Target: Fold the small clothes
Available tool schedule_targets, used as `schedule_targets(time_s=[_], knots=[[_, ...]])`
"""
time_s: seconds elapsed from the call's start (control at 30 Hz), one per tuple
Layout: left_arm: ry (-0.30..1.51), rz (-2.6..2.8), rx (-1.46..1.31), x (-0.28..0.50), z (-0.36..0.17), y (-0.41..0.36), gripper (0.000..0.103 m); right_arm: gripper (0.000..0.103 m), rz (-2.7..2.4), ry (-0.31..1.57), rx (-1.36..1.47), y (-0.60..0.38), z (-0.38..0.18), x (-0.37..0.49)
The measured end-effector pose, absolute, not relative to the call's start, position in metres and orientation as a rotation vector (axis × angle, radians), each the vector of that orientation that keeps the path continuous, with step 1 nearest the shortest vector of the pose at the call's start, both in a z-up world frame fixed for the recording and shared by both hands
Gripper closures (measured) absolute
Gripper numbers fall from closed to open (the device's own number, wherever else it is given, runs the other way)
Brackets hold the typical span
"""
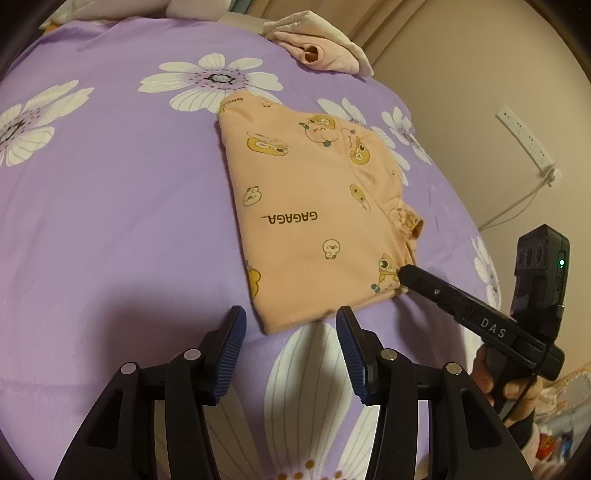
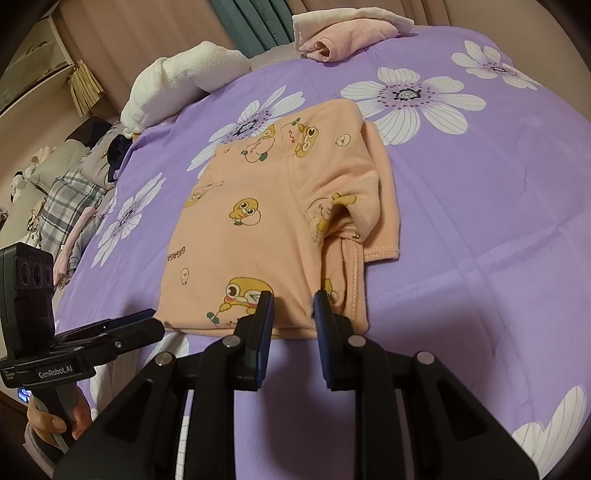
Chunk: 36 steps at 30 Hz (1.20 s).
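A peach child's garment point(image 1: 314, 206) printed with cartoon frogs and the word GAGAGA lies folded on the purple flowered bedspread point(image 1: 110, 206). My left gripper point(image 1: 291, 325) is open and empty, its fingertips just short of the garment's near edge. My right gripper point(image 2: 293, 299) is open, its tips over the garment's point(image 2: 266, 218) near hem beside a folded sleeve; nothing is pinched. The right gripper also shows in the left wrist view point(image 1: 402, 275), its tip touching the garment's near right corner. The left gripper shows in the right wrist view point(image 2: 147, 325) at the garment's left corner.
A folded pink and white garment point(image 1: 317, 48) lies at the far edge of the bed, also in the right wrist view point(image 2: 343, 33). A white rolled blanket point(image 2: 177, 81) and plaid clothes point(image 2: 74, 195) lie off the bed's left side. A power strip point(image 1: 528, 144) hangs on the wall.
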<state>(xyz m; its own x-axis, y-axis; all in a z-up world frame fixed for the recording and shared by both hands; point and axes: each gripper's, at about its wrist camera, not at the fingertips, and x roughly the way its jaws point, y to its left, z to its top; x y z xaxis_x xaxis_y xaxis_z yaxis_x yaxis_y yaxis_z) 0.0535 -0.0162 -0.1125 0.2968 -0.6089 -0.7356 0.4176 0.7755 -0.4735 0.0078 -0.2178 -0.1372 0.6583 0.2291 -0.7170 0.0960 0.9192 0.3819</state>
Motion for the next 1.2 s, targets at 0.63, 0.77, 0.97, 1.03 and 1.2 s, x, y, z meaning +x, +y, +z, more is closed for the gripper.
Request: schedule_targets(time_s=[0.63,0.77,0.97,1.03,1.2], knots=[[1.069,-0.630,-0.347,0.052,-0.108,0.014,0.049,0.051,0.130,0.810,0.608,-0.239,-0.130,-0.015],[1.069,-0.610,-0.384,0.053,-0.109,0.019,0.038,0.044,0.122,0.807,0.656,-0.247,-0.133,-0.017],[1.075,-0.604,-0.415,0.056,-0.109,0.021,0.036,0.041,0.124,0.809,0.704,-0.255,-0.138,-0.018],[1.081,-0.606,-0.420,0.057,-0.110,0.020,0.036,0.040,0.127,0.810,0.715,-0.258,-0.139,-0.018],[1.099,-0.608,-0.422,0.060,-0.113,0.017,0.036,0.033,0.128,0.817,0.733,-0.262,-0.143,-0.017]])
